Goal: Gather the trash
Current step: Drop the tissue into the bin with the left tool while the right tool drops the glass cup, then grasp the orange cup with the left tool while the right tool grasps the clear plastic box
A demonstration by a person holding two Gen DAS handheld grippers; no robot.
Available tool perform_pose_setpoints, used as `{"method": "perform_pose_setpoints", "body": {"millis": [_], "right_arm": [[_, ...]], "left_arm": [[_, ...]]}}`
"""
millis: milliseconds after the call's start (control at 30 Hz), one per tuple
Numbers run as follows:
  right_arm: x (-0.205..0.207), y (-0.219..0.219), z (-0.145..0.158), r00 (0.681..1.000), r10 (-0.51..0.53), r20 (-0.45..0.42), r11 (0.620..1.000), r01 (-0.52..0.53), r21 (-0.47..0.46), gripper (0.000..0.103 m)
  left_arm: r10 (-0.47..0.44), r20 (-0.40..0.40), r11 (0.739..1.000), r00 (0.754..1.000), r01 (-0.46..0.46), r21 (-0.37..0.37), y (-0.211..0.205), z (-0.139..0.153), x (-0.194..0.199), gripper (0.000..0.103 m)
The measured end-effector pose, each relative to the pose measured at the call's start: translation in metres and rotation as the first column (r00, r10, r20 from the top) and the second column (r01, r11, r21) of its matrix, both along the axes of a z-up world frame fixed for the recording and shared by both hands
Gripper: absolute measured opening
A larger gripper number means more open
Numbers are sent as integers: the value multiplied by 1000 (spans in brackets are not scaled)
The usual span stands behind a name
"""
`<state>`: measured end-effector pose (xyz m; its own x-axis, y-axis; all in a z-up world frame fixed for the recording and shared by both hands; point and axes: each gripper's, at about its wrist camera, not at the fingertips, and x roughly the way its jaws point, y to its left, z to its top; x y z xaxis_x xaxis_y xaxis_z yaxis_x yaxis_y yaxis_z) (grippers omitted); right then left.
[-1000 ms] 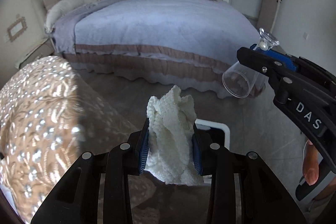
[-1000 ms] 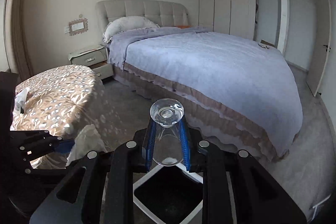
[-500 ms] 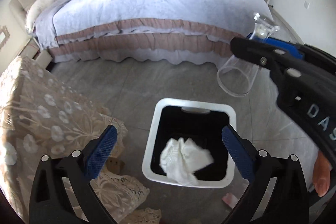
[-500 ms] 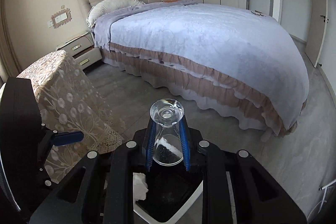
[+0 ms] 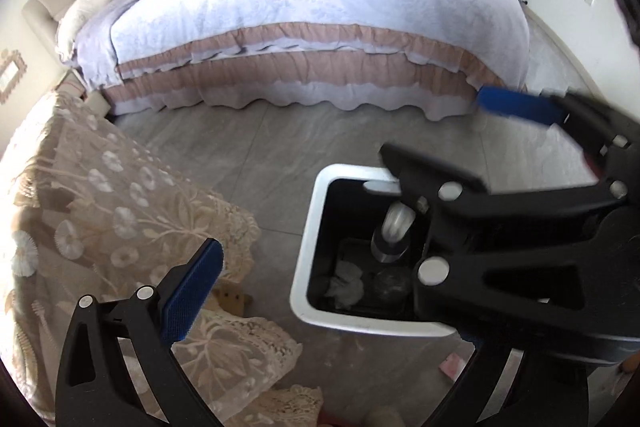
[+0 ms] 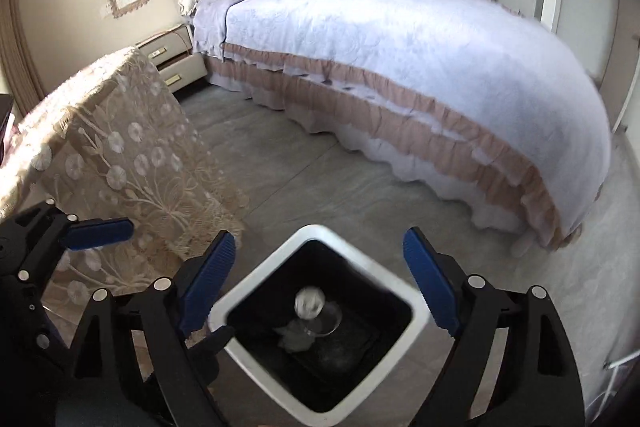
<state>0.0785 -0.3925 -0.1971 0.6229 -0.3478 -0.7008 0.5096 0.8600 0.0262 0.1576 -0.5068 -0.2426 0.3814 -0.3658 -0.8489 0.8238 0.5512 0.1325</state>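
Fingers of our right gripper [image 6: 320,291] were spreading above the white bin [image 6: 256,291], the clear cup [image 6: 316,311] falling inside beside crumpled tissue [image 5: 346,281]; left gripper [image 6: 116,239] spread empty.

Two wrist cameras, both looking steeply down over the bin.

My left view looks down along its fingers at the bin [image 5: 308,259] from close and a little to its left, with the bed [image 5: 312,11] far behind; the right gripper [image 5: 460,147] crosses the right side of this picture. My right view stands almost over the bin [image 6: 240,299], facing the bed [image 6: 400,55], with the left gripper [image 6: 100,229] at its left edge. Both share bin, floor, bed and the lace cloth [image 5: 100,195].
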Motion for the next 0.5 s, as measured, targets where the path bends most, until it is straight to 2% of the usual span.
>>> {"method": "perform_pose_setpoints", "body": {"millis": [67,167,400,500], "right_arm": [[1,5,4,1000,-16,-8,999,16,-43,89],[-2,8,14,1000,-21,1,999,21,-46,97],[-11,23,52,995,6,98,998,0,-64,98],[-10,41,74,987,54,150,995,-41,-90,98]], "left_arm": [[-2,-3,1000,1000,2,-16,4,6,-2,98],[-1,28,999,1000,2,-43,12,19,-8,98],[69,90,991,994,-58,-121,46,61,-14,98],[132,139,981,981,-109,-158,72,84,-17,98]]}}
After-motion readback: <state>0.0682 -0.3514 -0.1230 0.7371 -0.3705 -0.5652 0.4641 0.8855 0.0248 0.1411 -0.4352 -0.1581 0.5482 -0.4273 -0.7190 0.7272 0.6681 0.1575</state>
